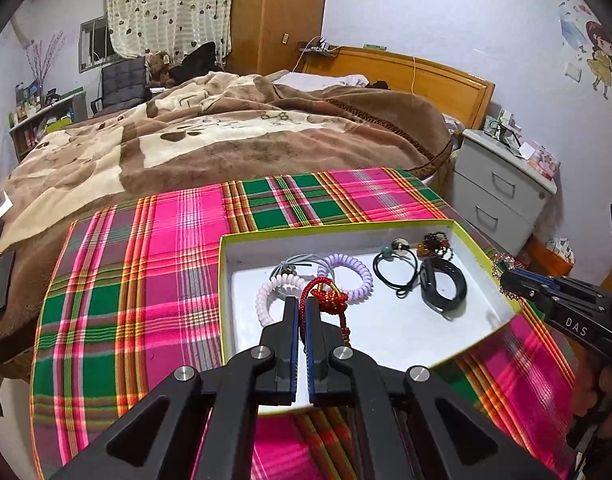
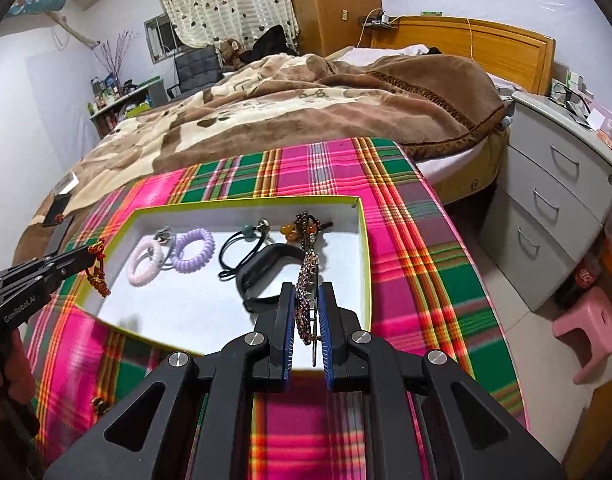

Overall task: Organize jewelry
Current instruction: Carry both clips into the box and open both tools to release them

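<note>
You're over a plaid-covered table (image 1: pixel 146 280) beside the bed (image 1: pixel 226 136), left tool (image 1: pixel 302 308) clamped on a red knotted cord (image 1: pixel 326 292), right tool (image 2: pixel 306 304) pinching a beaded hair clip (image 2: pixel 304 292), both above the white box (image 1: pixel 386 328) of hair ties.

Red knotted cord (image 1: pixel 326 294) and rhinestone hair clip (image 2: pixel 306 296) hang over white tray (image 1: pixel 386 332).

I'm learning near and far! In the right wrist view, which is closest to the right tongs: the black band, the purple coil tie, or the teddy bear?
1. Black band, in the box, just left of the right tongs.
2. Purple coil tie, farther left.
3. Teddy bear, beyond the bed.
</note>
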`<state>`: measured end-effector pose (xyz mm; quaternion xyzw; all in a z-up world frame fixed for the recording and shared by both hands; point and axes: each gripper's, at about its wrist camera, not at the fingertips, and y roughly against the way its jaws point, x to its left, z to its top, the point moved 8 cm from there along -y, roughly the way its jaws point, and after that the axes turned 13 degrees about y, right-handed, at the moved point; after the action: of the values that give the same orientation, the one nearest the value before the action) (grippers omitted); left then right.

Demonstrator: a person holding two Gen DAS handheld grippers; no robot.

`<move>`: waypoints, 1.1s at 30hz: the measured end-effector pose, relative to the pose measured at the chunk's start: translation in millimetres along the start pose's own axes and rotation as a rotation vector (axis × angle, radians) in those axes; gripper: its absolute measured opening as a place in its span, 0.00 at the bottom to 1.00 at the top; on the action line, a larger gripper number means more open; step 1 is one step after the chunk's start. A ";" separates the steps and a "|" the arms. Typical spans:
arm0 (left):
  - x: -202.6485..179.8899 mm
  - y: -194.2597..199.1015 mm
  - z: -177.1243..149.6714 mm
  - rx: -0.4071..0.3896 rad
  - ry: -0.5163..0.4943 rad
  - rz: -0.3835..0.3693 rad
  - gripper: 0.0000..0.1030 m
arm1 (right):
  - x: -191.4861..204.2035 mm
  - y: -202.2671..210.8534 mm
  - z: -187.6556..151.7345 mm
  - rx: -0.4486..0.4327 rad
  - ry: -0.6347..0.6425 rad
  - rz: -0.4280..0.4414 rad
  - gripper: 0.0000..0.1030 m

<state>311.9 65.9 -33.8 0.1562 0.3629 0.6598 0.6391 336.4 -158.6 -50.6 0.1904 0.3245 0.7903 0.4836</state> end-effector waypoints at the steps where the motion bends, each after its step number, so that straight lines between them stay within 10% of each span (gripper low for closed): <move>1: 0.3 -3.7 0.8 0.003 0.000 0.001 0.02 | -0.9 -4.6 0.3 0.008 0.002 -0.004 0.11; 25: 21.1 -43.8 -16.2 0.089 0.012 0.075 0.03 | -8.4 -40.9 -9.4 0.096 0.009 -0.028 0.12; 33: 19.2 -35.7 -12.0 0.061 0.026 0.051 0.04 | -7.0 -34.3 -7.7 0.080 0.003 -0.017 0.27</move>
<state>327.3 78.0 -71.2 0.1760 0.3872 0.6665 0.6123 356.8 -156.4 -80.0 0.2057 0.3582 0.7729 0.4816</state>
